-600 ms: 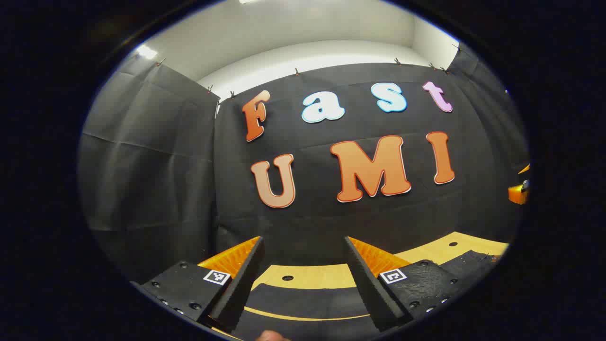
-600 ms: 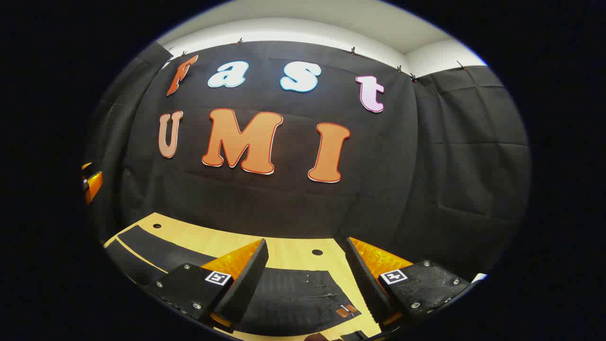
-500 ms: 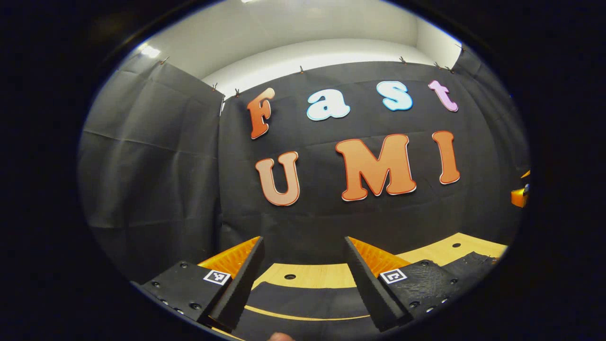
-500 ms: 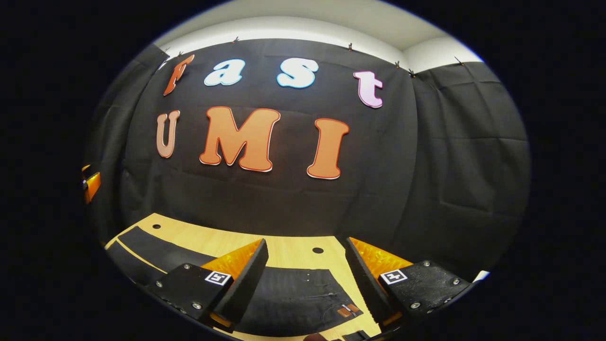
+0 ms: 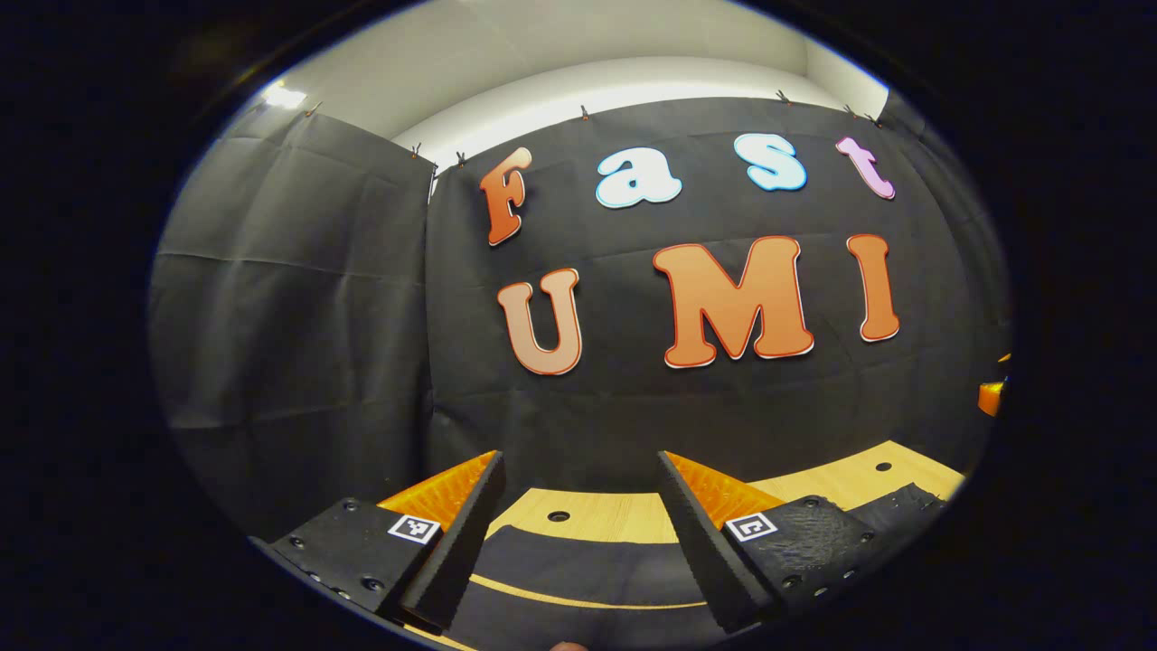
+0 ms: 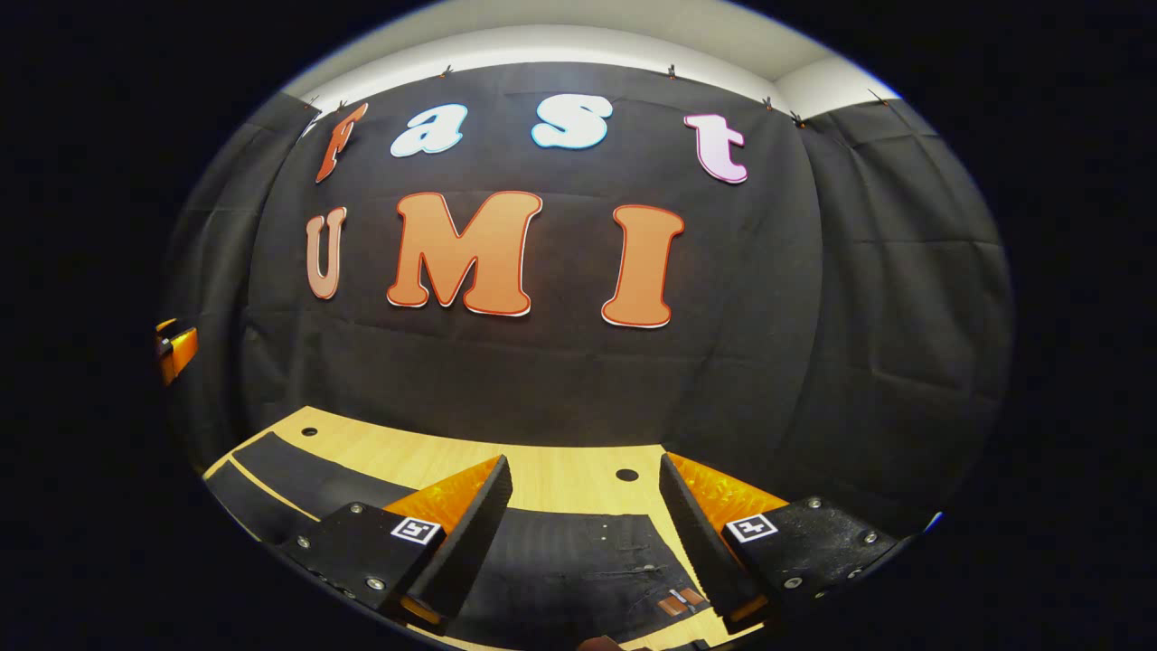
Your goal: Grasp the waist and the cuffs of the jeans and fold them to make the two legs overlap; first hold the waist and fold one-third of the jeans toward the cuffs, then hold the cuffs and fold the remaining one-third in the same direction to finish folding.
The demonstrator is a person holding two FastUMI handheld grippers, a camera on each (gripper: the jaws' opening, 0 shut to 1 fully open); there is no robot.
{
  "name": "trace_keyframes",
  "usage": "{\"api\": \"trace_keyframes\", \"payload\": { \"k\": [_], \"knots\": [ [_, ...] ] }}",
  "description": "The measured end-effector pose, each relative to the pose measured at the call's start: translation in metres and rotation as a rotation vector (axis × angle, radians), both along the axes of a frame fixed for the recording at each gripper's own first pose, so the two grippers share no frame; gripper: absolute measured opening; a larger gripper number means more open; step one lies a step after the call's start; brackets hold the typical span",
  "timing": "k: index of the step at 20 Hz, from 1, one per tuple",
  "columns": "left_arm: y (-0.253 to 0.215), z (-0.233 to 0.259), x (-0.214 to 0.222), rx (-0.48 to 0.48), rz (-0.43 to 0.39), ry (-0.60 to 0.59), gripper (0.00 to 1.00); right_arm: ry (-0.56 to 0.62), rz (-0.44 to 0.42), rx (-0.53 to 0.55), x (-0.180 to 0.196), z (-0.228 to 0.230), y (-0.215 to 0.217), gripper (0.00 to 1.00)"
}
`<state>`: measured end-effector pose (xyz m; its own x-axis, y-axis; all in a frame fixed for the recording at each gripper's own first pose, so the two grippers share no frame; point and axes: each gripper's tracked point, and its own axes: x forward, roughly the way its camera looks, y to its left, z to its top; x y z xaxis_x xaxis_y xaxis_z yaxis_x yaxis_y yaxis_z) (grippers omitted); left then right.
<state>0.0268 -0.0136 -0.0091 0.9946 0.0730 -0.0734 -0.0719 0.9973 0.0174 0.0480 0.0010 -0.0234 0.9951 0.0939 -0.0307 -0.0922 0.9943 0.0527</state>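
Observation:
Black jeans (image 5: 560, 565) lie flat on the wooden table (image 5: 615, 524). A thin strip of wood shows between the two legs. My left gripper (image 5: 579, 457) hovers open above the leg end, with nothing between its fingers. In the right gripper view the waist part of the jeans (image 6: 578, 561) lies below, with a brown patch (image 6: 682, 601) near the right finger. One leg (image 6: 271, 461) runs off to the left. My right gripper (image 6: 585, 458) is open over the waist and apart from the cloth.
The table (image 6: 560, 475) has small round holes (image 6: 626, 474) and ends at the black booth wall behind. An orange part of the right gripper (image 5: 990, 398) shows at the far right edge, and of the left gripper (image 6: 176, 348) at the far left edge.
Both views have tipped slightly downward and drifted a little. A bit more of the table and jeans shows between the fingers. Both grippers have stayed open.

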Motion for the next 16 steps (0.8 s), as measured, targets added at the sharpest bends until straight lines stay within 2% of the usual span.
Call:
{"api": "trace_keyframes", "payload": {
  "k": [2, 6, 9, 12, 14, 16],
  "knots": [
    [0.001, 0.003, 0.001, 0.006, 0.002, 0.0, 1.0, 0.009, -0.005, -0.006, 0.005, -0.004, -0.004, 0.99],
    [0.001, -0.016, 0.009, -0.038, -0.052, 0.056, 0.98, 0.038, -0.015, -0.026, 0.006, -0.009, 0.001, 0.99],
    [0.015, -0.048, 0.021, -0.102, -0.089, 0.157, 0.98, 0.12, -0.046, 0.03, 0.006, -0.023, 0.007, 0.99],
    [0.046, -0.088, 0.033, -0.156, -0.066, 0.289, 0.98, 0.204, -0.086, 0.071, 0.007, -0.038, 0.011, 0.99],
    [0.066, -0.113, 0.04, -0.159, -0.046, 0.358, 0.98, 0.225, -0.122, 0.075, 0.006, -0.04, 0.009, 0.99],
    [0.083, -0.128, 0.041, -0.11, -0.04, 0.415, 0.98, 0.249, -0.158, 0.069, 0.002, -0.044, 0.007, 1.0]
  ]
}}
